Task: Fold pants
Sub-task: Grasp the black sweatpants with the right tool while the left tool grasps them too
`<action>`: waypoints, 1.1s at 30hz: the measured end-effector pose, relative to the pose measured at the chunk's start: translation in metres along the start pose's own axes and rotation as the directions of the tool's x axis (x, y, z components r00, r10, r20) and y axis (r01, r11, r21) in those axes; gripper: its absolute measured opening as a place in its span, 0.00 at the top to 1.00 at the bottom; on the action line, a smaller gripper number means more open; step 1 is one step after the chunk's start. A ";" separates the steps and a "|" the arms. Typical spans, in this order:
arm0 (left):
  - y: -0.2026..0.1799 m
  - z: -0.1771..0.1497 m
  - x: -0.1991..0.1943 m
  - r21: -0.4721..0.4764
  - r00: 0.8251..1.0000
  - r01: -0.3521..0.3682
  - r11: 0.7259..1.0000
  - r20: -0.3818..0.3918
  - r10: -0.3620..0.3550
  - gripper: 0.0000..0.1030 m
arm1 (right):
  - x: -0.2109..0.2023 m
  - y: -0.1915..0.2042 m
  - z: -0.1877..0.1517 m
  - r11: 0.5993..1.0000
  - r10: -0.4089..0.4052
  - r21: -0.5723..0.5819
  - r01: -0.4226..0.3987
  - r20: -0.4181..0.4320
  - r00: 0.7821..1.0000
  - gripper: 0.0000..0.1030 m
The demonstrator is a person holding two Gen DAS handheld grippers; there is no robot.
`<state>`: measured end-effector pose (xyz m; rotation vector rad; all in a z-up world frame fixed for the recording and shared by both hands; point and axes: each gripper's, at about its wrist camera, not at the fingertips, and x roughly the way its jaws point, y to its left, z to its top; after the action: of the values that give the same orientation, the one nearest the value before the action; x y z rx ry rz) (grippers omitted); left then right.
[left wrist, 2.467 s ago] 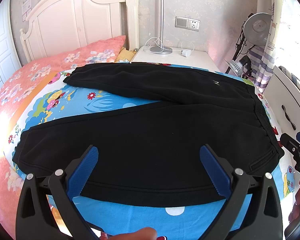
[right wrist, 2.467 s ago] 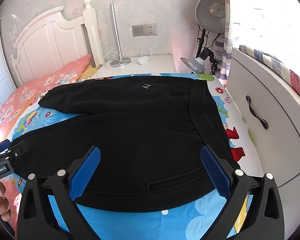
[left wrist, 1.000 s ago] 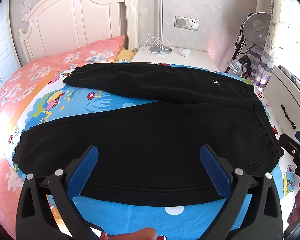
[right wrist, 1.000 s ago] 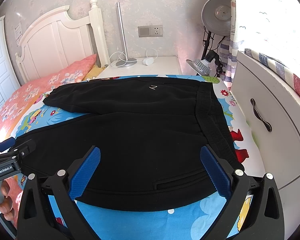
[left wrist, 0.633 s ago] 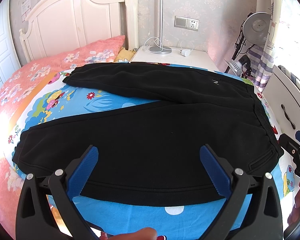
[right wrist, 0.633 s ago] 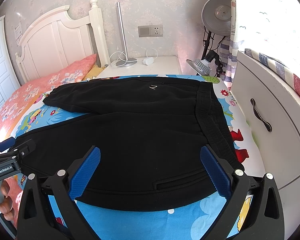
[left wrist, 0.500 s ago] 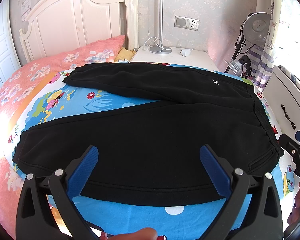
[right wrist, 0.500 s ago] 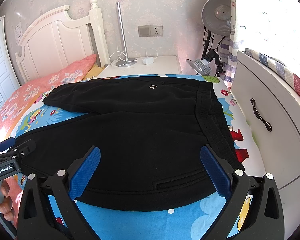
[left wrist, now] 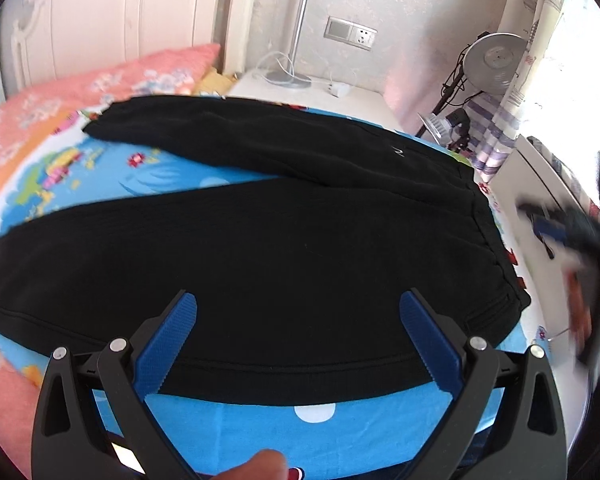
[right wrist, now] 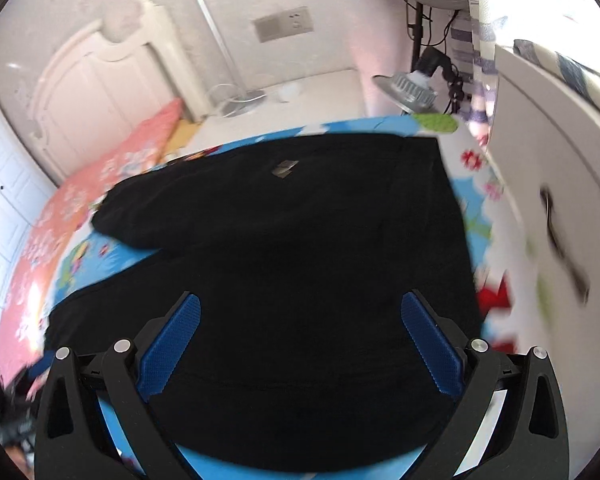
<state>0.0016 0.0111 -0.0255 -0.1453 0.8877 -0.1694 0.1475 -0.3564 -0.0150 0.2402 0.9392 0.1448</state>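
Black pants (left wrist: 284, 248) lie spread flat on a blue cartoon bedsheet (left wrist: 112, 176), waistband to the right, two legs pointing left. The far leg angles away toward the pillow. My left gripper (left wrist: 298, 308) is open and empty above the near leg's lower edge. My right gripper (right wrist: 300, 310) is open and empty, over the hip part of the pants (right wrist: 300, 240) near the waistband. The right gripper also shows blurred at the right edge of the left wrist view (left wrist: 572, 232).
A white headboard (left wrist: 100, 28) and pink pillow (left wrist: 112, 84) lie at the far left. A white nightstand (left wrist: 312, 92) with a lamp pole stands behind. A white cabinet (right wrist: 560, 200) runs along the right side. A studio light (right wrist: 408, 88) stands at the far right.
Both grippers have moved forward over the pants; the right one has risen and advanced quickly, blurring its view. The pants lie as before. Both stay open.
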 end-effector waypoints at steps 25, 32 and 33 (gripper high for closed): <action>0.098 0.096 0.067 -0.114 0.999 0.023 0.993 -0.040 -0.028 0.02 | 0.175 -0.079 0.167 0.923 -0.165 -0.384 0.032 -0.318 0.934 0.76; 0.107 0.173 0.107 -0.259 0.968 0.238 0.936 -0.022 -0.252 0.02 | 0.063 0.004 0.141 0.857 -0.159 -0.493 0.151 0.025 0.987 0.81; 0.111 0.184 0.114 -0.292 0.957 0.271 0.917 -0.018 -0.288 0.02 | 0.049 0.014 0.133 0.854 -0.139 -0.499 0.149 0.056 0.989 0.81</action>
<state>0.2253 0.1064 -0.0185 -0.5434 0.9464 -0.3131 0.2844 -0.3508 0.0258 -0.3144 0.8662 0.2432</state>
